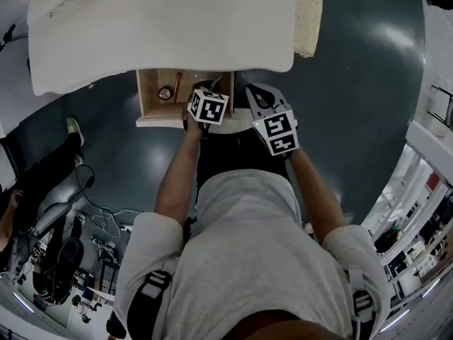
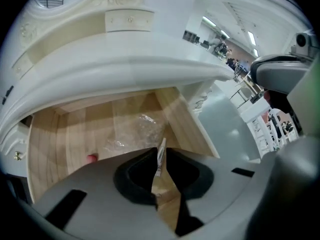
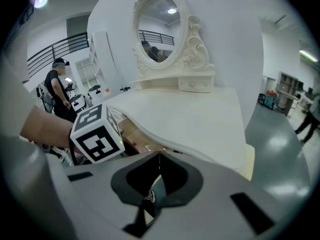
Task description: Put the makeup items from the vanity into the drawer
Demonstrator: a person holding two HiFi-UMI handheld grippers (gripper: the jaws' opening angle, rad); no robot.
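The vanity's wooden drawer [image 1: 144, 96] stands pulled out under the white vanity top [image 1: 163, 27]. My left gripper [image 1: 210, 91] hovers over the drawer's right front part, shut on a thin white makeup stick [image 2: 162, 146] that stands upright between its pads. On the drawer floor [image 2: 65, 139] lie a crumpled clear wrapper [image 2: 136, 129] and a small red item [image 2: 91, 158]. From above, a round item [image 1: 165, 93] and a reddish stick [image 1: 177, 82] show in the drawer. My right gripper [image 1: 258, 94] hangs just right of the drawer, shut and empty [image 3: 159, 156].
An oval mirror [image 3: 157, 29] with small drawers stands at the back of the vanity top [image 3: 200, 119]. A cream stool cushion [image 1: 308, 20] sits at the vanity's right. A person [image 1: 42, 168] and cables [image 1: 106, 222] occupy the floor at left; shelving [image 1: 425, 211] is at right.
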